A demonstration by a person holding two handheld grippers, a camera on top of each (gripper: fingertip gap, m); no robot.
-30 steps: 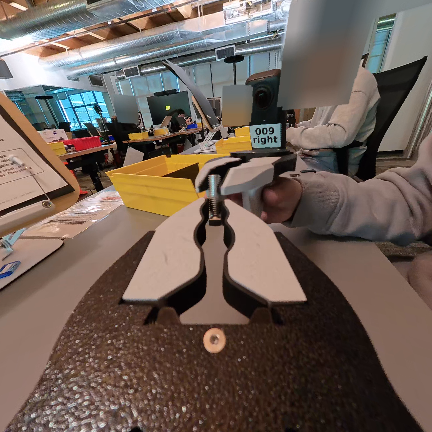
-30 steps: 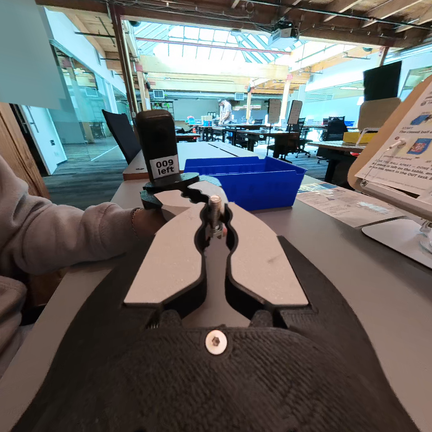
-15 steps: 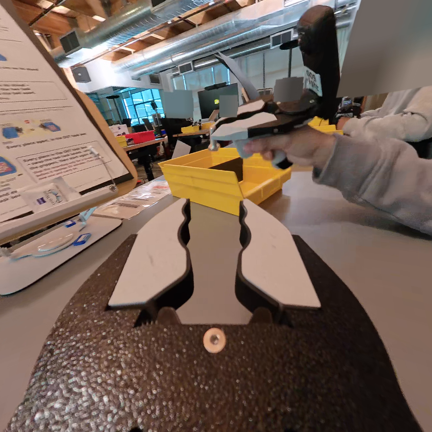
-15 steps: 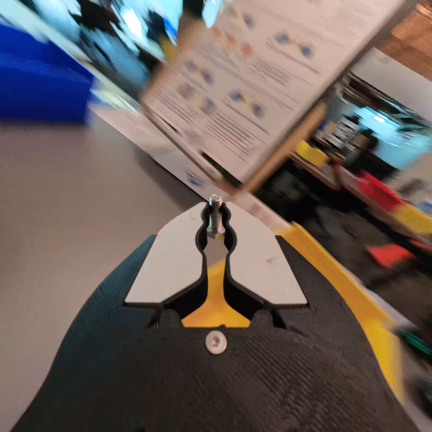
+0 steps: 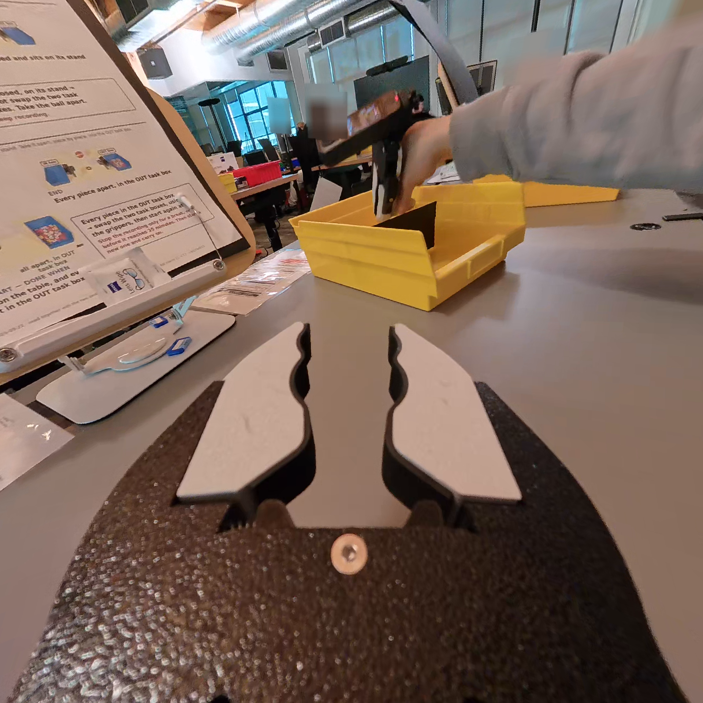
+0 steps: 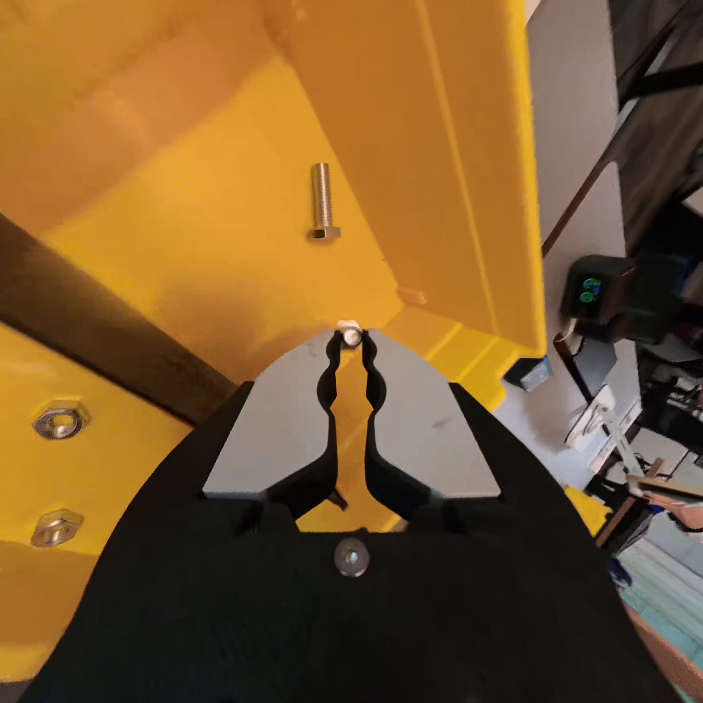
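Right tongs (image 6: pixel 352 336) pinch a silver bolt (image 6: pixel 350 334) end-on at their very tips, pointed down into a yellow bin (image 5: pixel 403 262) toward the worktop's far edge. A second bolt (image 6: pixel 322 201) lies loose on the bin floor; two nuts (image 6: pixel 61 420) sit beyond a dark divider (image 6: pixel 95 334). So shallow a grip could let the bolt twist free. Left tongs (image 5: pixel 347 344) hang spread and bare over the worktop (image 5: pixel 570 342), beside a printed instruction board (image 5: pixel 76 152) and a wipe sachet (image 5: pixel 125 277).
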